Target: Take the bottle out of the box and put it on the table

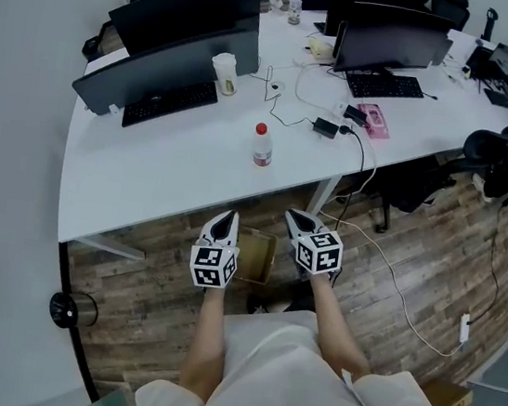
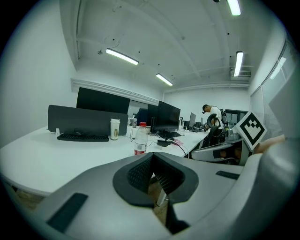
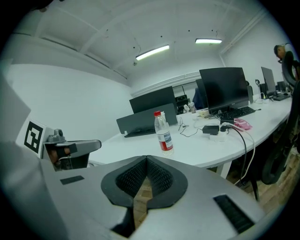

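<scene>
Both sets were closed, empty: left tongs (image 1: 226, 218), right tongs (image 1: 297, 218). Bottle (image 1: 262, 145) stood ahead on counter (image 1: 165, 171); task apparently complete.

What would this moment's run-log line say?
clear plastic bottle with red cap: upright on white table | left gripper: shut, empty | right gripper: shut, empty | brown cardboard box: on floor

Even, cool light from ceiling tubes (image 2: 122, 56); strong fisheye bending at edges

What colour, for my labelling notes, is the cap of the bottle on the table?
The cap is red; the right gripper view shows it best.
</scene>
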Action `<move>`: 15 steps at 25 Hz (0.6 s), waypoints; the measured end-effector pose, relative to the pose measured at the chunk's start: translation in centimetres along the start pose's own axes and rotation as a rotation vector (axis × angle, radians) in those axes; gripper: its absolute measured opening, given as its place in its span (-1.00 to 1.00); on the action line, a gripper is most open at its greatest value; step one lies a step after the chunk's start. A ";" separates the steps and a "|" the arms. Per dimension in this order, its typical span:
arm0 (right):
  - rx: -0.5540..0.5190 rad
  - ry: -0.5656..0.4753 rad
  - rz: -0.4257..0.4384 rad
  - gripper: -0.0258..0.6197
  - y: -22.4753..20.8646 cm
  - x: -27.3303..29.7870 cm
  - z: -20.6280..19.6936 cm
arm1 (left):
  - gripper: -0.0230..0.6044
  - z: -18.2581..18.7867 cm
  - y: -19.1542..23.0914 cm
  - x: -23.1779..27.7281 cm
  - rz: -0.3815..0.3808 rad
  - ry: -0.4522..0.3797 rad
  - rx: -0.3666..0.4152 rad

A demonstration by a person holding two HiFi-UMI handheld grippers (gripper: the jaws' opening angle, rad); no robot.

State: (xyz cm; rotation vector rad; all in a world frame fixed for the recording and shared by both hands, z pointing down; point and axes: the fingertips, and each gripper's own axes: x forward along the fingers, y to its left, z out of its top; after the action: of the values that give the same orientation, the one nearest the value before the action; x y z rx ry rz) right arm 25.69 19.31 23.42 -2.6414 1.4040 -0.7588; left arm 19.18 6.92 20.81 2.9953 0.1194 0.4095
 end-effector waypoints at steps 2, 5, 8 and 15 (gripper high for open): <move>0.004 0.004 0.012 -0.80 0.3 0.1 -0.1 | -0.88 0.0 0.0 0.0 -0.005 -0.002 -0.006; -0.011 0.008 0.011 -0.80 0.4 0.2 -0.2 | -0.88 -0.3 0.0 0.0 -0.014 0.002 -0.014; -0.006 0.000 0.009 -0.80 0.5 0.0 0.1 | -0.88 -0.6 -0.2 -0.2 -0.026 0.006 -0.011; -0.006 -0.006 0.015 -0.80 0.7 0.0 0.2 | -0.88 -0.3 -0.2 -0.4 -0.039 -0.008 -0.018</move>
State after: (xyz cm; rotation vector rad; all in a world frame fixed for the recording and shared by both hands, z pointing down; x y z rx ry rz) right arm 25.27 18.91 23.03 -2.6325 1.4246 -0.7461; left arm 18.76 7.12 20.93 2.9719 0.1724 0.3919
